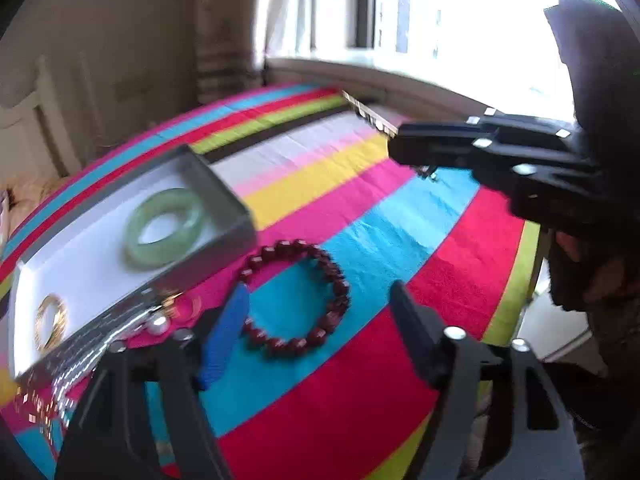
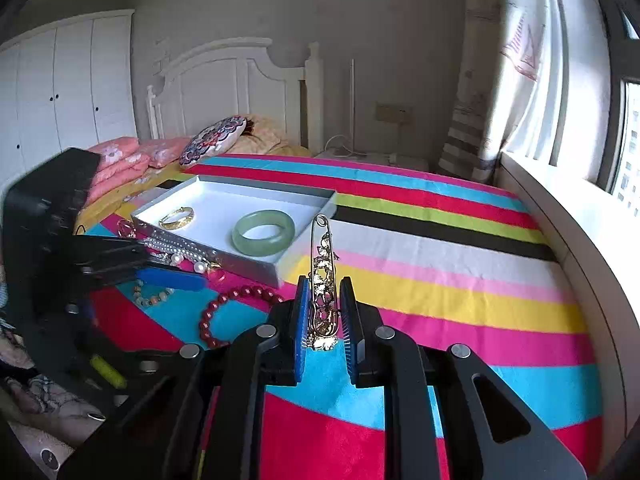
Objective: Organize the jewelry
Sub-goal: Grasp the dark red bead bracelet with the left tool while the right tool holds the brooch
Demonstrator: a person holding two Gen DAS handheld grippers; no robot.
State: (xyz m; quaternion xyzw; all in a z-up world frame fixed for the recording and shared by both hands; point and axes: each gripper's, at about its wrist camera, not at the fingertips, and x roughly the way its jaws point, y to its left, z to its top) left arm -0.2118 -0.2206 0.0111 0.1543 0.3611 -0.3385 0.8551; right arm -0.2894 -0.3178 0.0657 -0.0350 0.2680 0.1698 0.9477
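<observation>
A grey tray (image 2: 264,268) with a white floor lies on the striped cloth; it also shows in the left wrist view (image 1: 228,192). In it lie a green jade bangle (image 2: 263,233) (image 1: 164,228) and a gold bangle (image 2: 176,217) (image 1: 50,320). A dark red bead bracelet (image 1: 296,300) (image 2: 232,312) lies on the cloth in front of my left gripper (image 1: 316,316), which is open and empty above it. My right gripper (image 2: 324,312) is shut on a gold pin brooch (image 2: 322,280) and holds it upright above the cloth.
A pearl necklace (image 2: 180,254) and other gold pieces (image 2: 126,228) lie by the tray's near-left edge. A pale bead bracelet (image 2: 154,298) lies under the left gripper (image 2: 172,278). A window ledge (image 2: 560,216) borders the cloth on the right. Pillows (image 2: 120,160) lie behind.
</observation>
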